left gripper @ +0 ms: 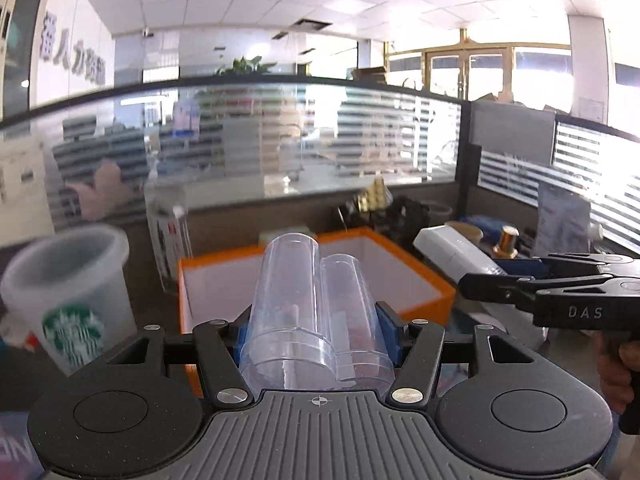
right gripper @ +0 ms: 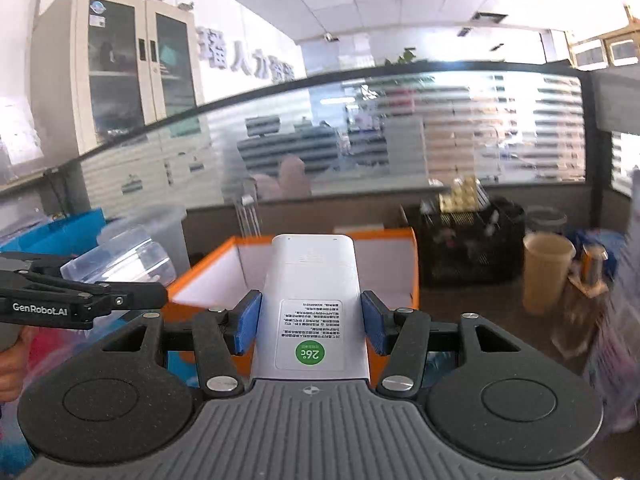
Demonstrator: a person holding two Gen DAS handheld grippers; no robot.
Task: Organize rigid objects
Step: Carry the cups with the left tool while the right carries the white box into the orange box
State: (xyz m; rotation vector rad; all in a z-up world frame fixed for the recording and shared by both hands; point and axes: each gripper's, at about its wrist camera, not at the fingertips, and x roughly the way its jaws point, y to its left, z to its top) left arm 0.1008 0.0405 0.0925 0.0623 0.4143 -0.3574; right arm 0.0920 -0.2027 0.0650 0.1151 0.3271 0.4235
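My left gripper [left gripper: 316, 330] is shut on a clear plastic double-tube container [left gripper: 310, 312], held in the air in front of an orange box with a white inside [left gripper: 436, 280]. My right gripper [right gripper: 310, 322] is shut on a white remote control [right gripper: 314, 292] with a green 26° sticker, also held in front of the orange box [right gripper: 404, 240]. The right gripper with the remote [left gripper: 456, 254] shows at the right of the left wrist view. The left gripper with the clear container [right gripper: 132, 258] shows at the left of the right wrist view.
A frosted Starbucks cup [left gripper: 68, 292] stands at the left. A black crate [right gripper: 472, 236] of clutter, a beige paper cup [right gripper: 546, 276] and a brass spool [left gripper: 507, 242] sit to the right. A glass partition [left gripper: 280, 140] runs behind the desk. Blue bins [right gripper: 60, 232] are at far left.
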